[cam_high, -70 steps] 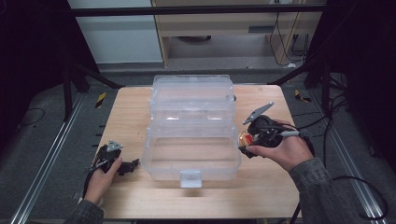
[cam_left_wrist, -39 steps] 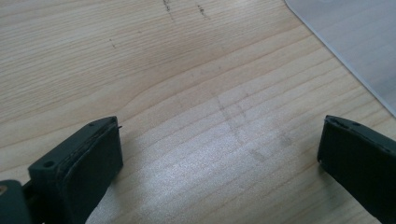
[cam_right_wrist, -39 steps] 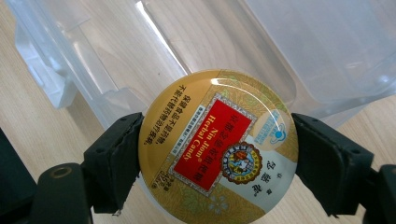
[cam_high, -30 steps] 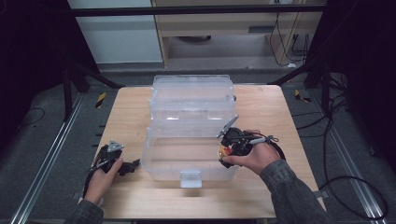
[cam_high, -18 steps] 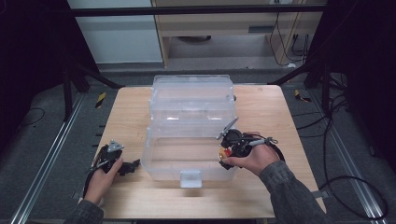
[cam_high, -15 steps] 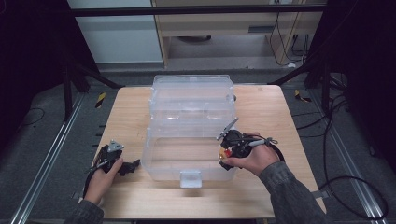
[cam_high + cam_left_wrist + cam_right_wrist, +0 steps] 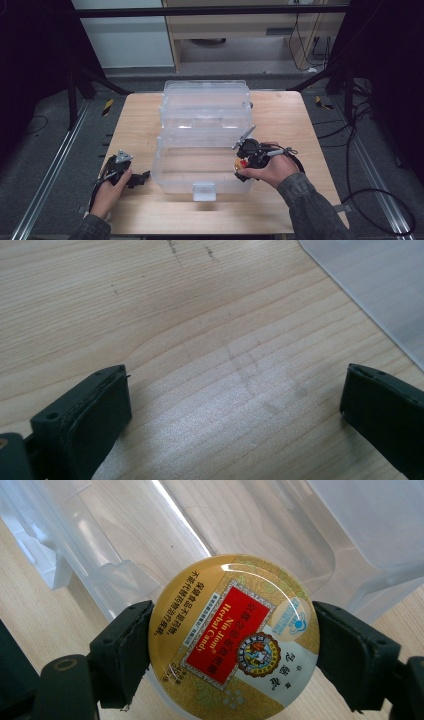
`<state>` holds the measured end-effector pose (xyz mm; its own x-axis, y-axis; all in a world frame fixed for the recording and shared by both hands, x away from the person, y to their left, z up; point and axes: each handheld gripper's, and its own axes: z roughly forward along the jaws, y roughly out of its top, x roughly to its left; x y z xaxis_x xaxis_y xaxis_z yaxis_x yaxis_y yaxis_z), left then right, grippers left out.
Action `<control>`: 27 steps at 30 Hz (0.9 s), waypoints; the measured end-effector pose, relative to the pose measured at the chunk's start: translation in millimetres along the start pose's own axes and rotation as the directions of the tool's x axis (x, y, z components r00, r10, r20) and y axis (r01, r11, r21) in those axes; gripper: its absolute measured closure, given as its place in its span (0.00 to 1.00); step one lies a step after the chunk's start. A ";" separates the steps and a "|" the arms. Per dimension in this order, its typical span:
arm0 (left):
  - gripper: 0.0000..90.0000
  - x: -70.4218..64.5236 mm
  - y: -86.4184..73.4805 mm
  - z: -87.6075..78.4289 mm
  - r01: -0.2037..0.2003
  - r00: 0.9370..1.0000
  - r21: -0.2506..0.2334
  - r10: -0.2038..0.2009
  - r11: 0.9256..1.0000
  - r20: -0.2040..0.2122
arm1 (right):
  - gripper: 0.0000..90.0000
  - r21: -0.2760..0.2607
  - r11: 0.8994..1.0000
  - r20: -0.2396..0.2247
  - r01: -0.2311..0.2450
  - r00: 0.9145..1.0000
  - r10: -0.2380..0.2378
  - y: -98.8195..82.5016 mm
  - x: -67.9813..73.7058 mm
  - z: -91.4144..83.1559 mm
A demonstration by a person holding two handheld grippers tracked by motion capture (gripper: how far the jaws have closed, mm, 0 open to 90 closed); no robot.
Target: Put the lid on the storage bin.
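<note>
round candy tin (image 7: 234,639) lid, red label reading "Herbal Candy" and "Nin Jiom", Chinese characters beside it

The person wears grey long sleeves. Each hand carries a black gripper (image 7: 247,152) with a dark cable behind it. The left gripper (image 7: 131,176) has a grey three-cornered plate on top. Its two jaws are black blocks with flat pads; one jaw has a small round hole. The right gripper has a grey plate too, and its jaws are also black.
</note>
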<state>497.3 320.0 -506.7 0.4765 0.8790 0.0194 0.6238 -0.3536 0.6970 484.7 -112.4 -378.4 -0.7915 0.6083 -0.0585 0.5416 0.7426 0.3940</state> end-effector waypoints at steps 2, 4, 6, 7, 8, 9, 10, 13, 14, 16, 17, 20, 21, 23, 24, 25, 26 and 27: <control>0.00 0.0 0.0 0.0 0.000 1.000 0.000 0.000 1.000 0.000 | 0.23 0.000 1.000 0.002 0.001 1.000 -0.001 0.0 0.0 0.0; 0.00 0.0 0.0 0.0 0.000 1.000 0.000 0.000 1.000 0.001 | 0.23 -0.004 1.000 0.000 -0.001 1.000 0.001 0.1 -0.6 0.4; 0.00 0.0 0.1 0.0 -0.001 1.000 0.000 0.001 1.000 0.001 | 0.23 -0.004 1.000 -0.001 -0.003 1.000 0.003 0.0 -0.7 0.5; 0.00 0.0 0.0 0.1 -0.001 1.000 0.000 0.001 1.000 0.001 | 0.22 -0.006 1.000 -0.001 -0.007 1.000 0.007 -0.1 -0.7 0.2; 0.00 0.2 0.1 -0.1 -0.004 1.000 0.002 0.004 1.000 0.001 | 0.22 -0.012 1.000 0.000 -0.004 1.000 0.004 -0.5 -1.2 0.0; 0.00 0.0 0.1 0.1 -0.002 1.000 0.000 0.002 1.000 0.001 | 0.22 -0.016 1.000 -0.002 -0.011 1.000 0.011 -1.0 -1.2 -0.9; 0.00 0.0 0.1 0.1 -0.002 1.000 0.000 0.002 1.000 0.001 | 0.22 -0.020 1.000 -0.003 -0.013 1.000 0.013 -1.8 -1.6 -2.0; 0.00 -0.1 0.2 0.2 -0.002 1.000 0.000 0.002 1.000 0.002 | 0.22 -0.032 0.999 -0.002 -0.022 1.000 0.022 -3.6 -2.7 -5.7; 0.00 -0.1 0.2 0.2 -0.002 1.000 0.000 0.002 1.000 0.002 | 0.22 -0.034 0.999 -0.003 -0.024 1.000 0.024 -4.0 -3.1 -6.4; 0.00 -0.3 0.2 0.2 -0.002 1.000 0.000 0.002 1.000 0.002 | 0.23 -0.036 0.999 0.002 -0.025 1.000 0.025 -4.9 -3.7 -8.3; 0.00 -0.3 0.2 0.2 -0.003 1.000 0.000 0.003 1.000 0.002 | 0.24 -0.040 0.999 0.002 -0.026 1.000 0.026 -5.3 -4.2 -9.3; 0.00 -0.3 0.2 0.2 -0.003 1.000 0.000 0.003 1.000 0.002 | 0.30 -0.048 0.999 0.003 -0.023 1.000 0.023 -7.5 -5.1 -13.6; 0.00 -0.3 0.3 0.2 -0.003 1.000 0.000 0.003 1.000 0.002 | 0.30 -0.048 0.999 0.003 -0.023 1.000 0.023 -7.5 -5.1 -13.6; 0.00 -0.3 0.3 0.3 -0.003 1.000 0.000 0.003 1.000 0.003 | 0.33 -0.047 0.999 0.003 -0.021 1.000 0.021 -8.8 -5.4 -14.9; 0.00 -0.4 0.2 0.3 -0.003 1.000 0.000 0.003 1.000 0.003 | 0.35 -0.047 0.999 0.005 -0.017 1.000 0.017 -9.4 -5.5 -15.4; 0.00 -0.3 0.3 0.3 -0.003 1.000 0.000 0.003 1.000 0.003 | 0.36 -0.046 0.999 0.004 -0.023 1.000 0.023 -9.9 -5.2 -16.2; 0.00 -0.3 0.3 0.3 -0.003 1.000 0.000 0.003 1.000 0.002 | 0.37 -0.048 0.999 0.005 -0.018 1.000 0.018 -10.3 -5.8 -16.8; 0.00 -0.4 0.3 0.3 -0.003 1.000 0.000 0.003 1.000 0.002 | 0.38 -0.051 0.999 0.006 -0.017 1.000 0.017 -10.6 -6.0 -17.5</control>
<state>497.5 319.5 -506.7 0.4799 0.8771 0.0199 0.6221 -0.3563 0.6972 478.7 -128.9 -366.1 -0.7805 0.6225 -0.0574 0.5395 0.7171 0.4413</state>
